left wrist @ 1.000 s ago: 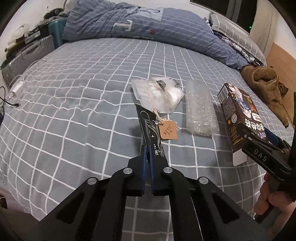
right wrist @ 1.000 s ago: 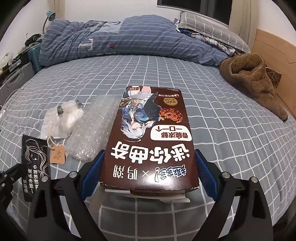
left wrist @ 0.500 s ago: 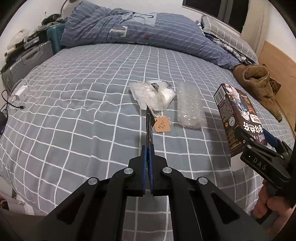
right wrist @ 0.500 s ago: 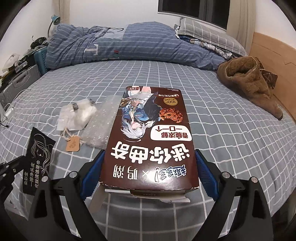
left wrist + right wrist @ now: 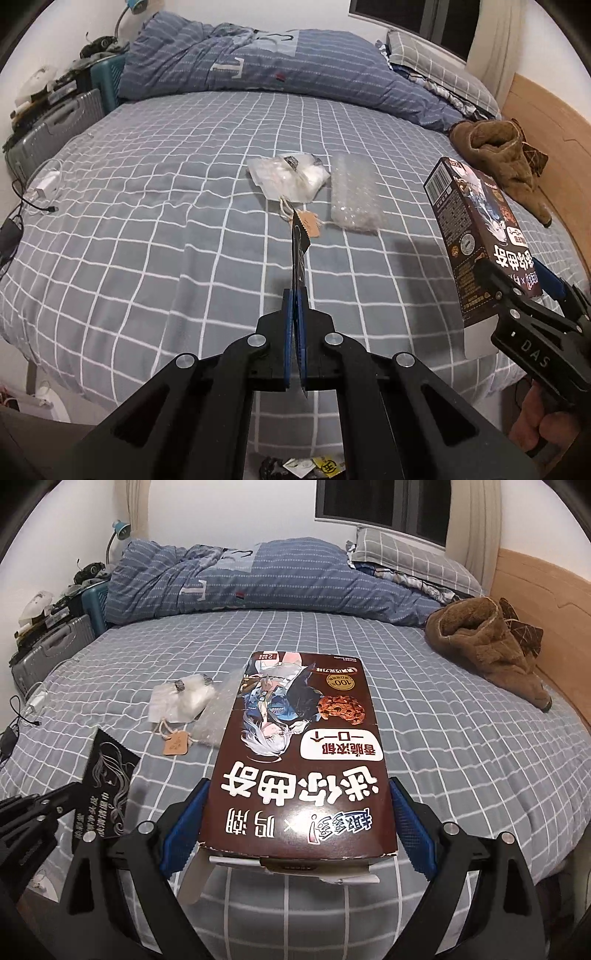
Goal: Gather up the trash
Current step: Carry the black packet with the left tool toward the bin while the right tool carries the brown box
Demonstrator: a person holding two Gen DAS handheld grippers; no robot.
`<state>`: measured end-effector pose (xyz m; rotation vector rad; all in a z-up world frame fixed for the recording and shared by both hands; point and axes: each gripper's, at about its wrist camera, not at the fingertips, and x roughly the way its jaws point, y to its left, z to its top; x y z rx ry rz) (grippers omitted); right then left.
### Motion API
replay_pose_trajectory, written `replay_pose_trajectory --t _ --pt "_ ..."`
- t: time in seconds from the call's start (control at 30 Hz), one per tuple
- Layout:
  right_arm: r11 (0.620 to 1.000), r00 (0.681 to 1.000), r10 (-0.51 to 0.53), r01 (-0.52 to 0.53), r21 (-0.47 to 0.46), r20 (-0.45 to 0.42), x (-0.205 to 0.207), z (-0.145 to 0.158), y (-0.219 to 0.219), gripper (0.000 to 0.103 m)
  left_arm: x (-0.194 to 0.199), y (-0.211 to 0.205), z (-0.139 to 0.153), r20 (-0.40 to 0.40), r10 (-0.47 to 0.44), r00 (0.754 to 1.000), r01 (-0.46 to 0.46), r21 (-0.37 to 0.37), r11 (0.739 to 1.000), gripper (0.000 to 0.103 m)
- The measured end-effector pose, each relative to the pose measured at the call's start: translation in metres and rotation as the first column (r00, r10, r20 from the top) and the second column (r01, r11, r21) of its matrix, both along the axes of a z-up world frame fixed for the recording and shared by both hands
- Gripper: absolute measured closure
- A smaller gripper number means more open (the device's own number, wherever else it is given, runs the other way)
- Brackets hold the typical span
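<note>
Where your left wrist camera looks down, the left claw (image 5: pixel 294 310) is pressed together on a thin black wrapper (image 5: pixel 297 251), seen edge-on, so its print is hidden. Past it, on the grey checked bed (image 5: pixel 147 221), lie a clear plastic bag (image 5: pixel 286 175) with a brown paper tag (image 5: pixel 309 223) on string, and just beside it a strip of bubble wrap (image 5: pixel 356 195). At the right your other hand (image 5: pixel 541 428) holds the right claw (image 5: pixel 517 280), which lifts a brown cookie box (image 5: pixel 476 236) clear of the bed, its barcode side showing.

From the right wrist camera, you see the cookie box (image 5: pixel 299 753) face-up: a cartoon figure, a cookie and large white lettering. The right claw (image 5: pixel 297 812) stands wide, its blue pads (image 5: pixel 183 823) clamping the box's long sides. At left the wrapper (image 5: pixel 105 771) shows its flat face, with a white line drawing and text. A rumpled blue duvet (image 5: pixel 236 579), a brown fleece garment (image 5: pixel 487 642), a wooden headboard (image 5: pixel 546 609) and a grey suitcase (image 5: pixel 48 653) ring the bed.
</note>
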<state>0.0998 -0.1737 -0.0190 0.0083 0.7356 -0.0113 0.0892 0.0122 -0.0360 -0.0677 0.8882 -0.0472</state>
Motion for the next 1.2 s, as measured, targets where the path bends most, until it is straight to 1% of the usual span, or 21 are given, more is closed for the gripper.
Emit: replay_pose_trajectory --t 0.13,0.23,0.3,0.63,0.93,1.07,1.2 --pt "1.000 1.000 0.003 -0.003 0.006 -0.004 -0.014 0.000 -0.001 0.015 -0.012 -0.005 0.003 0.002 -0.001 1.000 0.001 0.000 1.000 0.101" --pt "1.000 1.000 0.010 -0.010 0.015 -0.012 -0.026 -0.001 0.000 0.015 -0.019 -0.008 0.004 0.003 0.004 1.000 -0.004 0.015 1.000 0.101" --pt "1.000 1.000 0.016 -0.015 0.017 -0.016 -0.032 -0.002 0.001 0.015 -0.023 -0.009 0.003 -0.003 0.003 1.000 -0.003 0.006 1.000 0.101" --pt "0.999 0.999 0.050 -0.050 -0.017 -0.008 -0.067 0.000 0.011 0.015 -0.047 -0.020 0.003 -0.006 -0.029 1.000 0.029 0.008 1.000 0.101" --pt "0.998 0.998 0.057 -0.057 -0.007 -0.010 -0.092 0.004 0.006 0.015 -0.070 -0.021 0.005 -0.009 -0.031 0.999 0.031 0.002 1.000 0.101" --pt "0.997 0.998 0.068 -0.068 -0.025 -0.002 -0.106 0.006 0.005 0.015 -0.081 -0.023 0.008 -0.002 -0.037 0.999 0.037 0.005 0.999 0.101" --pt "0.998 0.998 0.064 -0.064 -0.008 -0.007 -0.118 0.007 0.000 0.015 -0.092 -0.024 0.010 -0.003 -0.033 0.999 0.033 0.003 0.999 0.101"
